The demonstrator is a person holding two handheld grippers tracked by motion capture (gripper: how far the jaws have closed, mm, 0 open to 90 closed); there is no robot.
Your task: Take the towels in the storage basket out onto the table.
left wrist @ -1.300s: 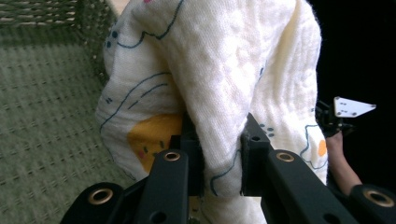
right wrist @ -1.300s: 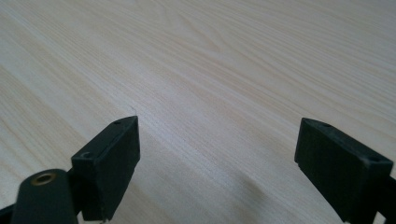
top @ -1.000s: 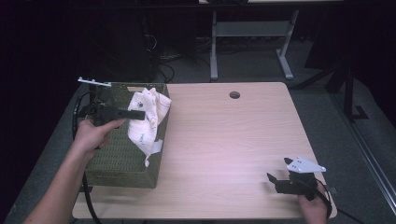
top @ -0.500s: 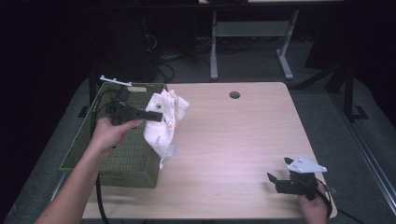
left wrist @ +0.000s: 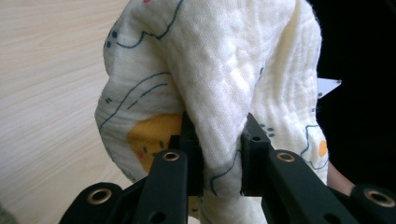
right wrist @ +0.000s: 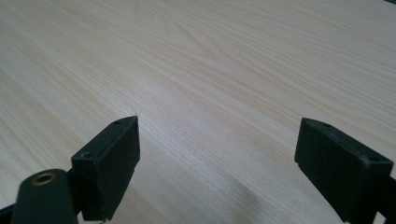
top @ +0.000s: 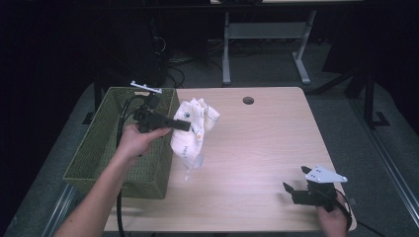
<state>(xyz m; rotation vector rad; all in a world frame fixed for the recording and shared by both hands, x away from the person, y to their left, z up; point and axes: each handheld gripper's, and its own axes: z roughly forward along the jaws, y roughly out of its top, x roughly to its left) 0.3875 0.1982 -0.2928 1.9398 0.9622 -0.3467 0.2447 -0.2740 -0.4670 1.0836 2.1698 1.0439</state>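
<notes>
The left gripper [top: 185,126] is clenched on a bunched fold of the cloth [top: 195,128], which hangs just beside the basket [top: 99,148], past its right wall and over the table [top: 257,148]. The cloth looks light, soft and limp, so it likely sags and swings from any single pinch; a thick gathered fold seems the surest hold. The right gripper [top: 291,190] rests well apart from the basket, jaws spread with nothing between them

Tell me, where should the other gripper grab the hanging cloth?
Probably the loose bottom end of the cloth, coming in from the right gripper's side. The left gripper already pinches its bunched top, so the lower part dangles free above the table.
</notes>
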